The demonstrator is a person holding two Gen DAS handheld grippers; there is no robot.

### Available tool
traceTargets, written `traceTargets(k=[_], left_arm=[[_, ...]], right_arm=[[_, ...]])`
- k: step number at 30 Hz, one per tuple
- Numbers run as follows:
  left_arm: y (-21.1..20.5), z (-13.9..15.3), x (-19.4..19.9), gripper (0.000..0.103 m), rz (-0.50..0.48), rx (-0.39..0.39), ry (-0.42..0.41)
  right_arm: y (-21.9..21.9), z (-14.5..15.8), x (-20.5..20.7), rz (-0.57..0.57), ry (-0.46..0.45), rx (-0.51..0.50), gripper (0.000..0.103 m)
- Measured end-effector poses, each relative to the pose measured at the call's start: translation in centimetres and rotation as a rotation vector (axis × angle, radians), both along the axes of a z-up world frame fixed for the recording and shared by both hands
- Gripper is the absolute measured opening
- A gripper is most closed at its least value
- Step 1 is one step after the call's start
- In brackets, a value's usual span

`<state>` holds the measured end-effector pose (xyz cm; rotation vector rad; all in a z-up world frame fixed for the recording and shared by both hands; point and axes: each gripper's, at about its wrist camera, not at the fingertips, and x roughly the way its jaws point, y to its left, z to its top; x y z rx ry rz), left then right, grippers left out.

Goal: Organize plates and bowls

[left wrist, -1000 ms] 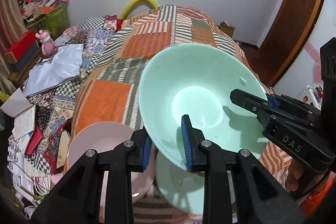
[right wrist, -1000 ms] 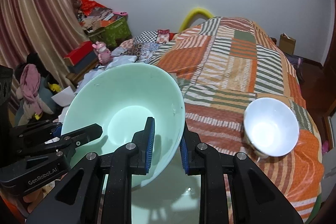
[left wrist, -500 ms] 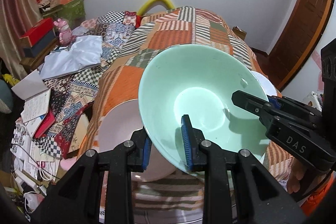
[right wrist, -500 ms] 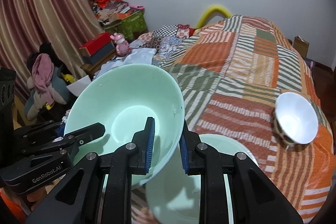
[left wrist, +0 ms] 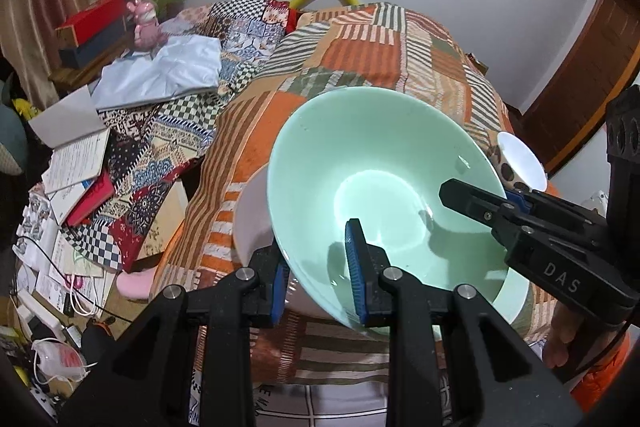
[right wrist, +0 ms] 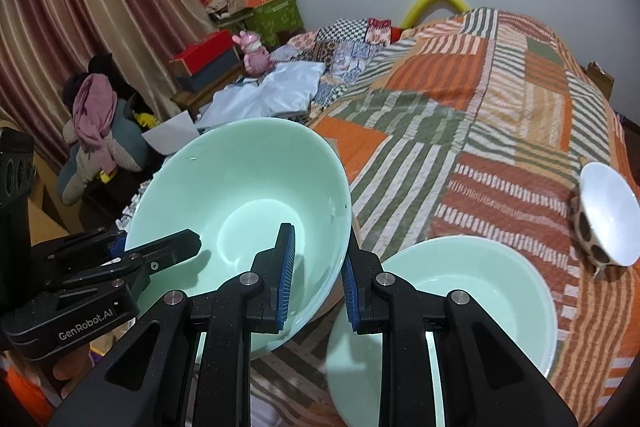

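Observation:
A large mint-green bowl (left wrist: 380,187) hangs tilted above the bed, held from both sides. My left gripper (left wrist: 318,279) is shut on its near rim, one blue pad inside and one outside. My right gripper (right wrist: 318,275) is shut on the opposite rim (right wrist: 340,227) and shows in the left wrist view as the black gripper (left wrist: 472,199) at the right. Under the held bowl's left side lies a pale pink plate (left wrist: 252,219), mostly hidden. A second mint-green bowl (right wrist: 460,291) rests on the quilt to the right. A small white bowl (right wrist: 608,211) with a spotted outside stands farther right.
The dishes lie near the front edge of a bed with an orange and green striped patchwork quilt (right wrist: 500,99). Books, papers and cables (left wrist: 72,187) litter the floor to the left. Boxes and a pink toy (right wrist: 254,53) stand by the curtain.
Both grippers have carried the green bowl to the left and a little down. It has left the second green bowl, which now shows beside it, and now hangs over the pink plate.

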<state>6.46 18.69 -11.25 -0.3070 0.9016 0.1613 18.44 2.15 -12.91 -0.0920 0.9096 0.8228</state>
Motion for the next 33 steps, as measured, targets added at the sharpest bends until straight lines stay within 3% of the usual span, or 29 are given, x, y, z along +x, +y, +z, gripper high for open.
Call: traceTargets(k=[14, 26, 33], left_arm=[[2.3, -4.6, 0.6, 0.026, 0.011, -0.052, 0.083], [3.0, -6.2, 1.3, 0.026, 0.014, -0.086, 0.105], [2.9, -6.5, 1.4, 0.026, 0.031, -0.057, 0.104]], right_arm=[[2.2, -3.3, 0.5, 0.027, 0.092, -0.073, 0.02], [2.4, -4.7, 1.2, 0.042, 0.151, -0.089, 0.02], [2.4, -4.1, 1.1, 0.052, 0.136, -0.093, 0.02]])
